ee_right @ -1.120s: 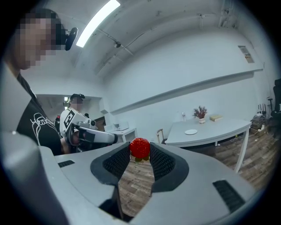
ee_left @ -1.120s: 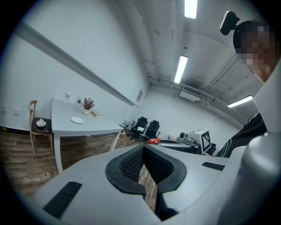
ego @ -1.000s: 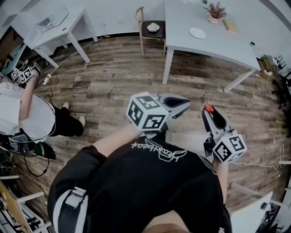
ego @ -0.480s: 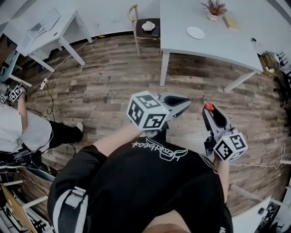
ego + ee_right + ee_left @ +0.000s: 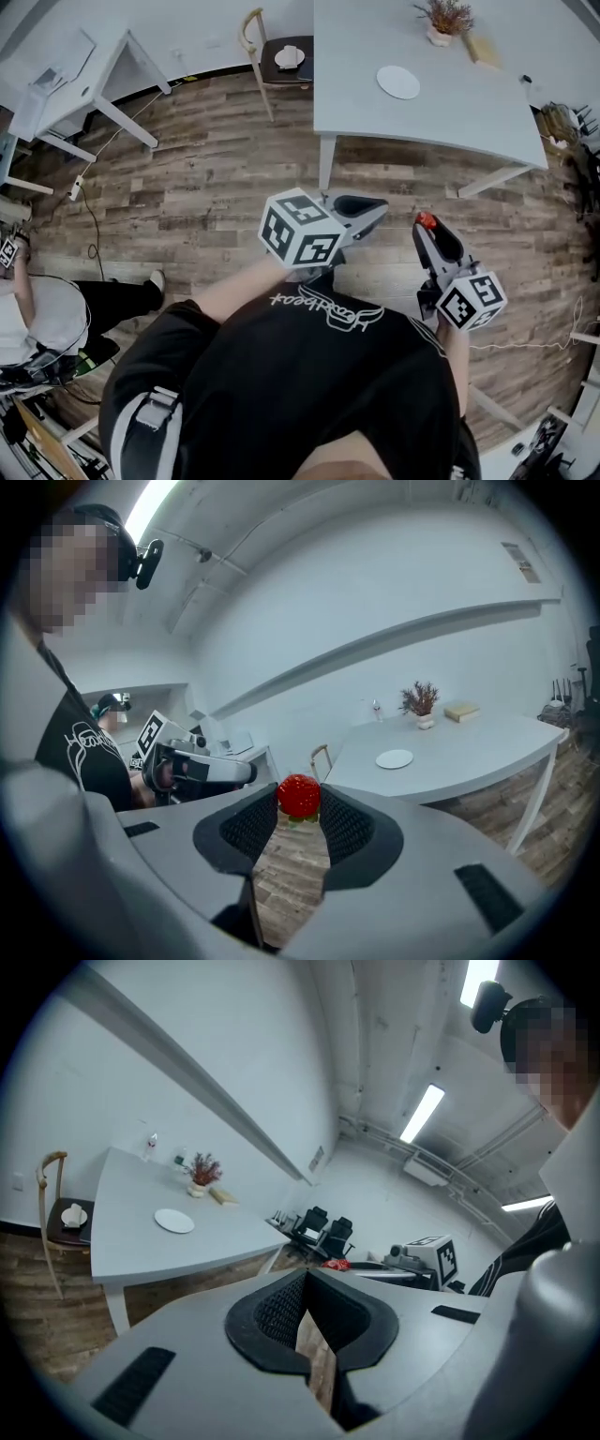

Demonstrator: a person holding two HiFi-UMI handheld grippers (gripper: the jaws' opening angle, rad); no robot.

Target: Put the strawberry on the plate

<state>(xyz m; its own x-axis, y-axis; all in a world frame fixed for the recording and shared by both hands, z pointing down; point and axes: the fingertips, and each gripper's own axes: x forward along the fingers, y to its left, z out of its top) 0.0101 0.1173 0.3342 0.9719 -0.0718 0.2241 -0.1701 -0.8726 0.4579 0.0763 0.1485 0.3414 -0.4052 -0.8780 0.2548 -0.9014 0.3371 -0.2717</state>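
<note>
Right gripper view showed the strawberry [image 5: 299, 796] pinched at the very tips of the right tongs [image 5: 300, 817], red body between the ribbed pads and green leaves pointing down, above the wooden floor [image 5: 216, 178] and well short of the desk [image 5: 450, 112]. It looked light, soft and easily bruised, so a gentle squeeze across its widest part seemed right. With so little of it inside the pads, a jolt could probably shake it loose.

The left tongs [image 5: 305, 1283] were pressed together at the tips with nothing between them, held just beside the right ones.

The plate [image 5: 398, 82] lay empty on the desk, with bare desktop between it and the near edge, so nothing appeared to block the way in. A potted plant [image 5: 442, 23] and a flat book-like thing [image 5: 476, 52] sat beyond the plate. A chair [image 5: 272, 56] stood at the desk's end. Another person [image 5: 37, 323] and a second desk [image 5: 75, 70] were well apart, off to the left.
</note>
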